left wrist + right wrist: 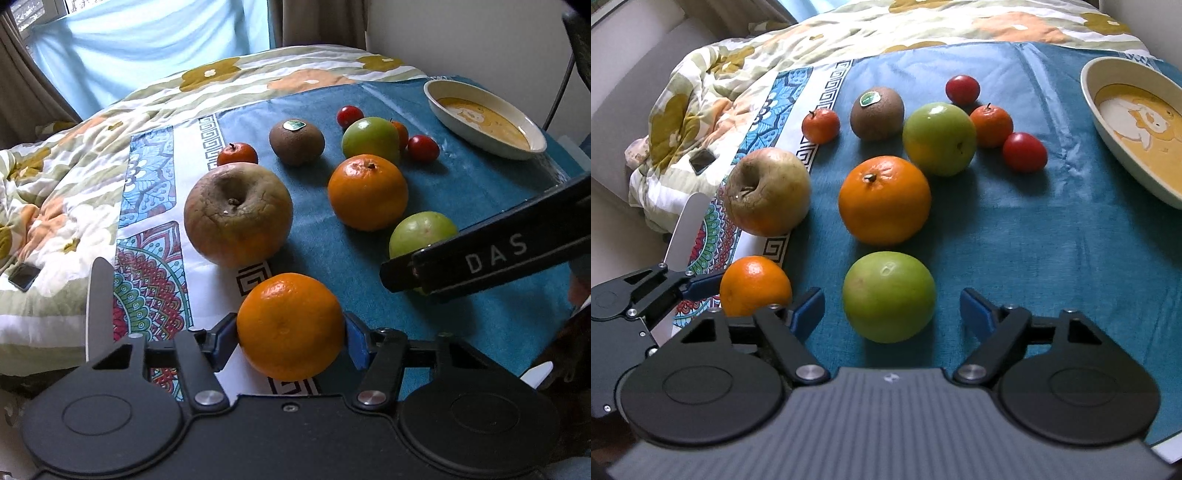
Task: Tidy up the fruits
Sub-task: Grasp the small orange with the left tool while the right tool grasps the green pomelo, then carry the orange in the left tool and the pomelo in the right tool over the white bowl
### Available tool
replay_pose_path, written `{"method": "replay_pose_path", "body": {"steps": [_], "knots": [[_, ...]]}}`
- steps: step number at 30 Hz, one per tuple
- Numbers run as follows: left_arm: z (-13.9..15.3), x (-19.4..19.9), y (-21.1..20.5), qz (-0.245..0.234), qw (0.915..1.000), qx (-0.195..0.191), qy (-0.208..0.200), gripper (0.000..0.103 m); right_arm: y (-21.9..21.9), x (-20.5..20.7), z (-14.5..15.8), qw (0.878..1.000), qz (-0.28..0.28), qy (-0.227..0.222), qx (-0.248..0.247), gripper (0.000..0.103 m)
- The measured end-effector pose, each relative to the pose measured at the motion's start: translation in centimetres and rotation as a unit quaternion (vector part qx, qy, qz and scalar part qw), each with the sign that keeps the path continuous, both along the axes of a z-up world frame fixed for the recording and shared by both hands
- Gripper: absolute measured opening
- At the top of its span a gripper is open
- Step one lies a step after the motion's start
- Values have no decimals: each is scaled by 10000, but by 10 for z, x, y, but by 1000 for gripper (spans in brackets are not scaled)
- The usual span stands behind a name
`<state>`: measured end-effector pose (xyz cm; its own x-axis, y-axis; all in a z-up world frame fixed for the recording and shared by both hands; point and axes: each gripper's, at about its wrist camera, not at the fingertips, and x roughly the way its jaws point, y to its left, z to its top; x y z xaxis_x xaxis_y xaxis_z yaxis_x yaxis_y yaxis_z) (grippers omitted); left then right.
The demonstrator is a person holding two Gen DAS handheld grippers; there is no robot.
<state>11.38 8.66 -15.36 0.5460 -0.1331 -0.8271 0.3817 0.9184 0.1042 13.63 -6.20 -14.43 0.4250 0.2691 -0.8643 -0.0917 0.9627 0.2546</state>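
While the left wrist view looks down the left gripper (291, 328), its blue pads touch both flanks of the near orange (290, 326) at six o'clock, seemingly clamped for a lift; the dish (484, 118) waits at two o'clock. From the right wrist view, the right gripper (892, 308) straddles a green apple (888, 295) at centre, pads clear on both sides, likely lined up to grasp it.

A bed (923, 22) is covered by a floral quilt (74, 192), with a phone (24, 277) on it. A teal cloth (1052, 240) is spread over the quilt; fruits and a bowl (1087, 96) are set on the cloth.
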Motion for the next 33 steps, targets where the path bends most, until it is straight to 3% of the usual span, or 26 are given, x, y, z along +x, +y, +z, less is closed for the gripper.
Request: {"method": "replay_pose_path", "body": {"steps": [9,11,20,33], "knots": [[0,-6,4,138,9999,-11,0,63,3,1,-1,9999,70,-6,-101,79],[1,-7,6,184,9998,-19,-1,63,3,1,0,9999,85,-35,-96,69],[21,-16,13,382,9991,-170,-120,63,1,-4,14,9997,93,-156,-188,69],[89,-11,-14,269,9972,-382,-589,63,-50,-16,77,9970,-406,-650,-140,69]]}}
